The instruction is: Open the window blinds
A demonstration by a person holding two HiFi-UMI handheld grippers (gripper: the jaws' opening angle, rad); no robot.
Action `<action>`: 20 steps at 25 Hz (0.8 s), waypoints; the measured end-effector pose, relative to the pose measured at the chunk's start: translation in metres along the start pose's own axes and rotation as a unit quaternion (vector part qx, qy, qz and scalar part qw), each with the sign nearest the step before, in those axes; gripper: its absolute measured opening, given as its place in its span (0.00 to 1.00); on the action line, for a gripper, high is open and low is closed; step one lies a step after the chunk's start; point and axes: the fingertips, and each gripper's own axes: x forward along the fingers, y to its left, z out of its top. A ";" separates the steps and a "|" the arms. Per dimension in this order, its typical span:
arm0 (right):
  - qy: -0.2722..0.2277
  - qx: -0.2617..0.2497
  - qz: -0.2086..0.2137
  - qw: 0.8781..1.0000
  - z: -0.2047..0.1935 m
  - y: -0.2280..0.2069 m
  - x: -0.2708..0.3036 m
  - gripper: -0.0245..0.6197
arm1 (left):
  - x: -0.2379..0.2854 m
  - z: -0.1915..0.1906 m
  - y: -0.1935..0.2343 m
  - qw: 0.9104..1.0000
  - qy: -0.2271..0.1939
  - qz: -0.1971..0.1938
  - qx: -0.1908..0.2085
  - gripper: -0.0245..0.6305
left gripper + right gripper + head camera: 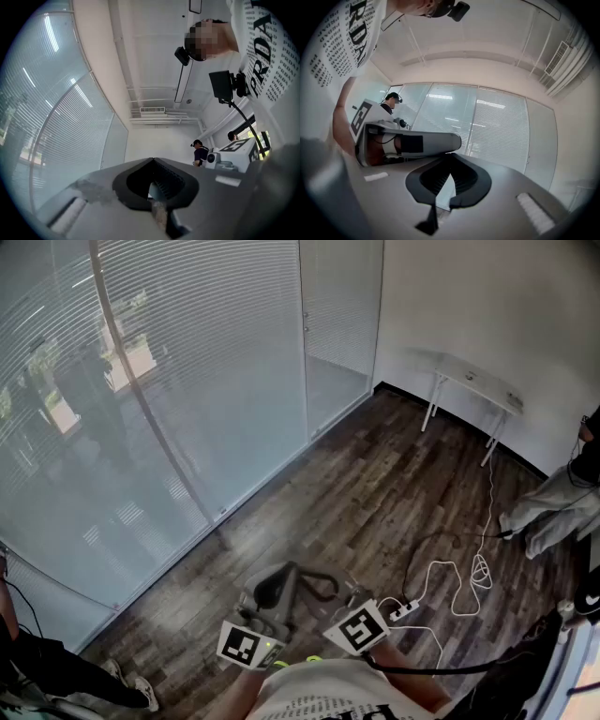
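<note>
Two grippers, held side by side at the bottom centre of the head view, well short of the glass. Left gripper (152, 160): fingers (129, 187) pressed together tip to tip, nothing between. Right gripper (451, 155): likewise closed and empty, with the nose of the left one just above and to the left in the right gripper view.

Blinds (206, 362): across the upper left of the head view, in three panels split by pale uprights. Slats down and closed, with dim dark shapes showing on the surface. Same slats at the left of the left gripper view and through the middle and right of the right gripper view. Well apart from both grippers.

One small white table (473, 385) at the upper right, against the wall, carrying a few items too small to name. One white power strip (403, 610) on the dark wood floor (366, 484), just right of the grippers. White cables (459, 582) looping from there toward the table. Two other people at the frame edges: one (553, 507) at the right, one (56, 676) at the lower left.

Bare boards from the grippers up to the foot of the glass, running diagonally from lower left to upper middle. Less room at the right, among the cables and the person standing there.
</note>
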 end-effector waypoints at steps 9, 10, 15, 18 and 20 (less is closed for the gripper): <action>-0.019 0.016 0.003 1.000 -0.006 -0.007 -0.001 0.05 | 0.009 0.000 -0.003 1.000 -0.009 0.001 0.001 0.02; -0.019 0.016 0.003 1.000 -0.007 -0.008 -0.002 0.05 | 0.010 0.000 -0.004 1.000 -0.011 0.004 -0.004 0.02; -0.015 0.011 -0.006 1.000 -0.016 -0.014 -0.007 0.05 | 0.011 -0.013 -0.008 1.000 -0.001 0.001 0.006 0.02; -0.019 0.012 -0.013 1.000 -0.014 -0.023 -0.006 0.05 | 0.016 -0.015 -0.005 1.000 0.004 -0.004 0.014 0.02; -0.023 0.015 -0.015 1.000 -0.013 -0.028 -0.005 0.05 | 0.021 -0.012 -0.003 1.000 0.000 -0.001 0.010 0.02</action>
